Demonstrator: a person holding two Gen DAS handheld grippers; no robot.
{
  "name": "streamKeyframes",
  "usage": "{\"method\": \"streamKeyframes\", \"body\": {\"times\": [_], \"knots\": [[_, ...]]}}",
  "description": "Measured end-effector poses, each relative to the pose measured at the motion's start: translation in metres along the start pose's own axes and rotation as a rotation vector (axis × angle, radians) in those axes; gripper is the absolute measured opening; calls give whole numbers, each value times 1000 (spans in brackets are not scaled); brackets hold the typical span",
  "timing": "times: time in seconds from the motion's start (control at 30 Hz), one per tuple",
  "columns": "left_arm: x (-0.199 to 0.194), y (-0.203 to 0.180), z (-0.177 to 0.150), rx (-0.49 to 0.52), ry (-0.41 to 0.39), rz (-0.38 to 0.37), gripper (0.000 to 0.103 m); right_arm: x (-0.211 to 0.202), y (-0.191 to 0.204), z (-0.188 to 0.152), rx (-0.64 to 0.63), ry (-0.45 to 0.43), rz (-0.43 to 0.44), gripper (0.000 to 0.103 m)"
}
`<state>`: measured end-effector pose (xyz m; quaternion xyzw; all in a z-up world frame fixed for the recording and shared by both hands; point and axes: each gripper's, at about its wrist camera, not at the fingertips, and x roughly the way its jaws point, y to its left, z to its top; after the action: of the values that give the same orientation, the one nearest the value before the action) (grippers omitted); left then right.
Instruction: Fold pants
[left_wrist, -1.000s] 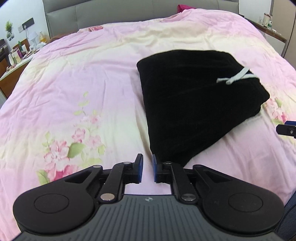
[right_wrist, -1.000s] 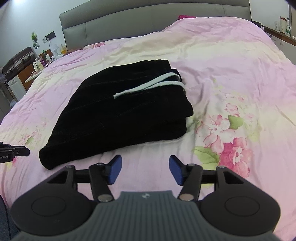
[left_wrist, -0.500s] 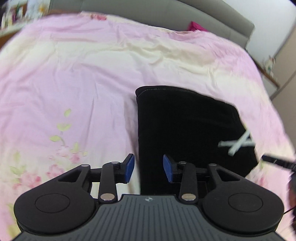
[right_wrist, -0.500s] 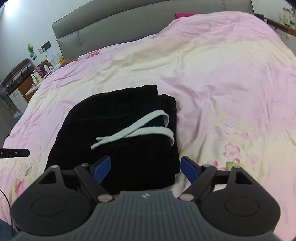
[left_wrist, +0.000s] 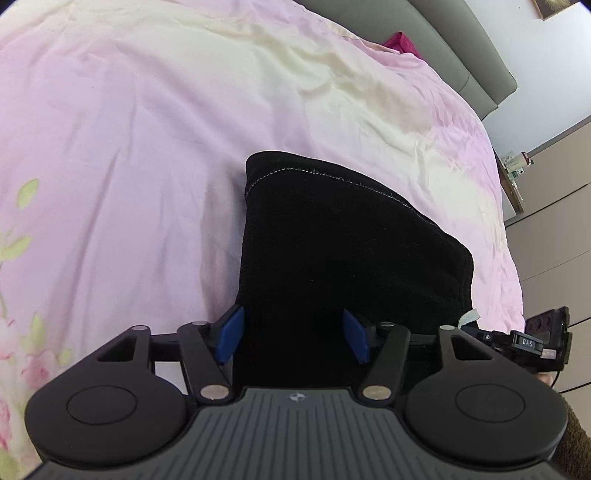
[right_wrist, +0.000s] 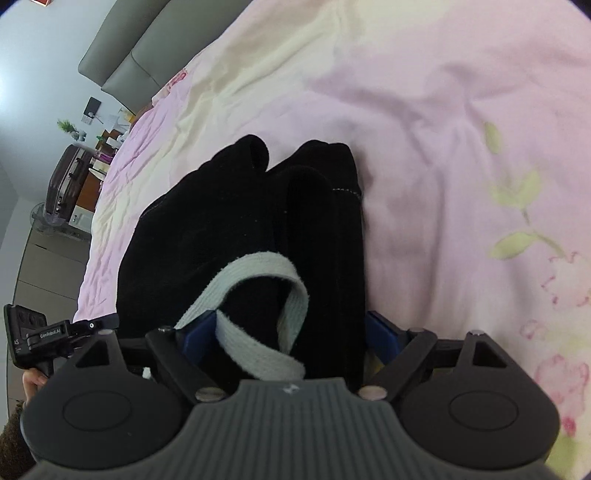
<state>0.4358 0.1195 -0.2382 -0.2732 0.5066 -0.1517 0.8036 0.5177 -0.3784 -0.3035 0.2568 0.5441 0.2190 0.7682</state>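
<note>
Left wrist view: both hand-held grippers, left (left_wrist: 291, 341) and right (right_wrist: 286, 338), had just been opening astride the soft, limp pants (left_wrist: 343, 251); I judged the thick folded edges the best hold.

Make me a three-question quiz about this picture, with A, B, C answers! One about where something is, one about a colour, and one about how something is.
1. Where do the pants lie?
A. on the pink floral bedspread
B. on a chair
C. on the floor

2. What colour is the drawstring?
A. red
B. white
C. green

3. How are the pants?
A. hanging up
B. spread flat
C. folded into a bundle

Answers:
1 A, pink bedding surrounds them in both views.
2 B, a pale white cord loops over the black cloth.
3 C, stacked layers show at the far edge in the right wrist view.
</note>
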Motion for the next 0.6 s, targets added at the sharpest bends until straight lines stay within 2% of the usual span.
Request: {"method": "streamKeyframes", "body": {"times": [0.1, 0.2, 0.3, 0.37, 0.47, 0.6], "knots": [[9, 2, 1, 2, 15, 7, 67, 15, -8, 8, 6, 34, 54, 84], [15, 2, 1, 2, 11, 13, 67, 27, -13, 10, 32, 33, 86, 83], [16, 6, -3, -19, 2, 10, 65, 31, -10, 9, 37, 16, 89, 74], [10, 2, -5, -10, -14, 11, 54, 26, -4, 7, 29, 10, 85, 64], [-1, -9, -7, 13, -38, 30, 41, 15, 13, 5, -7, -15, 65, 55], [-21, -22, -6, 22, -73, 25, 29, -9, 36, 6, -24, -43, 81, 49]]}}
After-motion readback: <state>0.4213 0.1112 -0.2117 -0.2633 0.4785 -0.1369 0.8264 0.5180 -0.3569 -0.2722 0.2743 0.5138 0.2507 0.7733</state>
